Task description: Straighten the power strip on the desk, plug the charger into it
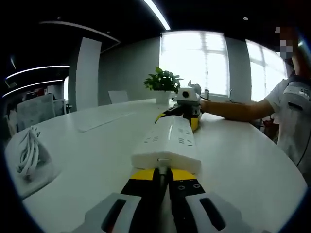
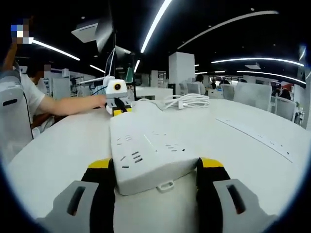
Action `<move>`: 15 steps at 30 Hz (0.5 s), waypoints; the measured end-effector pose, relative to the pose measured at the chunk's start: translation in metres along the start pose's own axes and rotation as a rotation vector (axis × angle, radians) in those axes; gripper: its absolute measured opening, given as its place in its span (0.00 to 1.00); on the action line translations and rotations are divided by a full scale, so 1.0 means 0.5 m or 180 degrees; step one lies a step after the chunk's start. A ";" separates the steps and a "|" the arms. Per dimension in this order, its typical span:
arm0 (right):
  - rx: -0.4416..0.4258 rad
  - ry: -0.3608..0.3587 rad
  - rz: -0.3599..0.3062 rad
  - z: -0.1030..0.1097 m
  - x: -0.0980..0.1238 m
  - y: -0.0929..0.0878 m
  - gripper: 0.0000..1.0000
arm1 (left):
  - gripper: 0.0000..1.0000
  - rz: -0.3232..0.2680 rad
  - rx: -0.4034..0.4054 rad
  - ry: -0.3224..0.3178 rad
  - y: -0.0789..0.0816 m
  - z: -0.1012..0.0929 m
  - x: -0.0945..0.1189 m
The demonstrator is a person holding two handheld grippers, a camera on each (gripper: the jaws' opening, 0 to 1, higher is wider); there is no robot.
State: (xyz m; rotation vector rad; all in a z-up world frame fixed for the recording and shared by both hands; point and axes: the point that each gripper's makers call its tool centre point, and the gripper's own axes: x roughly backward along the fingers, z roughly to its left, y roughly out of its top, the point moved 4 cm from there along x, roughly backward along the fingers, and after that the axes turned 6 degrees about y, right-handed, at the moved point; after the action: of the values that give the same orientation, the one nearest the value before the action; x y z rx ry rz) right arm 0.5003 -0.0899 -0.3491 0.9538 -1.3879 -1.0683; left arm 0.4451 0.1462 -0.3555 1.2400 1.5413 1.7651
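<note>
A white power strip lies lengthwise on the white round desk, sockets up. My left gripper is shut, its yellow tips together against the strip's near end by a small tab; whether it pinches the tab I cannot tell. My right gripper straddles the other end of the power strip, its jaws wide apart and pressed on the two long sides. Each gripper shows in the other's view: right gripper, left gripper. A white charger with coiled cable lies on the desk beyond the strip, also charger.
A person sits at the desk edge, a forearm reaching over the desk to the right gripper. A potted plant stands at the desk's far side. A flat cable cover is set into the desk. Office chairs ring the desk.
</note>
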 end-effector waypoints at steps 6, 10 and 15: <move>-0.0015 -0.0050 0.0002 -0.004 0.004 0.001 0.67 | 0.12 0.0001 0.0022 -0.0023 0.001 -0.001 -0.003; -0.0020 -0.0059 0.0004 -0.004 0.004 0.001 0.67 | 0.12 0.0003 0.0034 -0.0032 0.001 0.000 -0.004; -0.0038 -0.0126 0.0002 0.005 0.017 -0.001 0.67 | 0.12 0.0003 0.0021 -0.0053 0.004 0.001 -0.015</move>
State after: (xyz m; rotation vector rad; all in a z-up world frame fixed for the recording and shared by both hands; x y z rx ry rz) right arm 0.4973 -0.0980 -0.3472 0.9277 -1.4125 -1.0991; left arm 0.4493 0.1396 -0.3559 1.2558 1.5384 1.7474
